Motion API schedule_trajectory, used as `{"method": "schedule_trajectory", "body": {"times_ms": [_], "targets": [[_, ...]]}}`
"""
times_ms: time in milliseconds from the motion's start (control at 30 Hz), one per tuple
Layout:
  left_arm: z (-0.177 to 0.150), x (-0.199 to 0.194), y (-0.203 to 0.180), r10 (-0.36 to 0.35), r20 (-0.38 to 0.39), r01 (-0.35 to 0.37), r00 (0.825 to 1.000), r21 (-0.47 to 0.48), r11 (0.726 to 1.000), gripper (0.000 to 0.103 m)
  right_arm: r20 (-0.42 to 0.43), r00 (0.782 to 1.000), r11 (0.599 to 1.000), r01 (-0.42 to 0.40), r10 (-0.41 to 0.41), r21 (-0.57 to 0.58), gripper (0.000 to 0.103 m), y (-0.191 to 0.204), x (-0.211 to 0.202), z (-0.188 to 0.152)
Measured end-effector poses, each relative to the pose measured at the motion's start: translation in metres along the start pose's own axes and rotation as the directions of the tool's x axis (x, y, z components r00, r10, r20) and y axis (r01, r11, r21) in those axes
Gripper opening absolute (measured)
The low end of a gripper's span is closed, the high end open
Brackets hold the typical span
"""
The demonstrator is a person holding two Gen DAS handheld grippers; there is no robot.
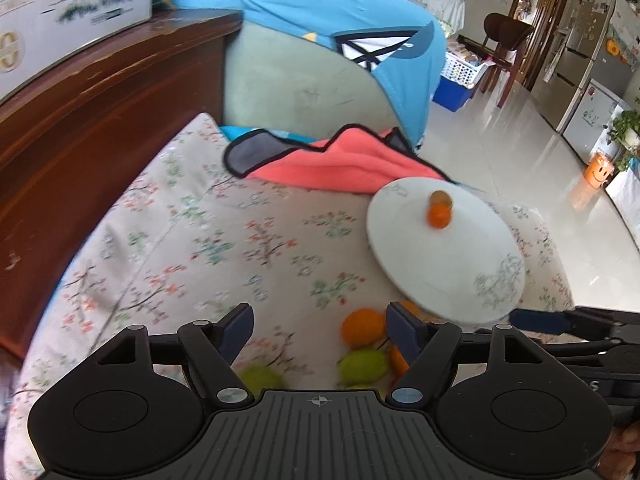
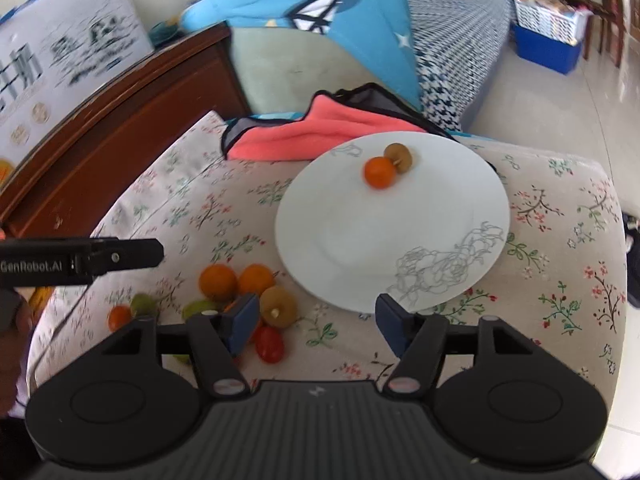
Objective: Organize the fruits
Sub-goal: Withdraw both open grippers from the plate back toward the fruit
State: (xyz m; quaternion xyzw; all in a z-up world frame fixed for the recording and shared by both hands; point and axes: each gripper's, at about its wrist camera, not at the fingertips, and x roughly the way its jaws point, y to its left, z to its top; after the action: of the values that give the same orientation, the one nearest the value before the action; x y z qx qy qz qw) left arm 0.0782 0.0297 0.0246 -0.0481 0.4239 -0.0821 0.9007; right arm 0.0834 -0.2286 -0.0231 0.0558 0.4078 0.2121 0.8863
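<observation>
Already two fruits point(image 2: 387, 164) sit on one plate point(image 2: 360, 248); both claws, left point(image 1: 320, 330) and right point(image 2: 316, 324), gape empty.

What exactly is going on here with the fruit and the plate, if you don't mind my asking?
A person is sorting fruit on a floral cushion with a hand-held tool in each hand. The white plate already holds a small orange fruit and a brown one, touching each other. The rest lie in a loose pile on the cushion beside the plate. Both the left tool and the right tool are open and hold nothing.
</observation>
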Motion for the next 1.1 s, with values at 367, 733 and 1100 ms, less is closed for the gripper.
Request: {"method": "schedule_trajectory", "body": {"times_ms": [367,733,1100], "targets": [[-0.040,-0.015,0.025,0.031,-0.053,-0.032,0.998,-0.024,0.999,0.074,-0.005,0.999,0.988,-0.051,0.051,-0.149,0.065,0.036,-0.011,-0.024],[-0.081,-0.013,0.010,0.041,-0.147,-0.041,0.988,0.003,0.999,0.074,-0.054,0.995,0.976,-0.094,0.084,-0.196,0.053,0.050,0.002,-0.038],[-0.091,-0.006,0.008,0.047,-0.154,-0.044,0.987,0.024,0.999,0.062,-0.071,0.993,0.971,-0.107,0.094,-0.211,0.042,0.060,0.022,-0.036]]}}
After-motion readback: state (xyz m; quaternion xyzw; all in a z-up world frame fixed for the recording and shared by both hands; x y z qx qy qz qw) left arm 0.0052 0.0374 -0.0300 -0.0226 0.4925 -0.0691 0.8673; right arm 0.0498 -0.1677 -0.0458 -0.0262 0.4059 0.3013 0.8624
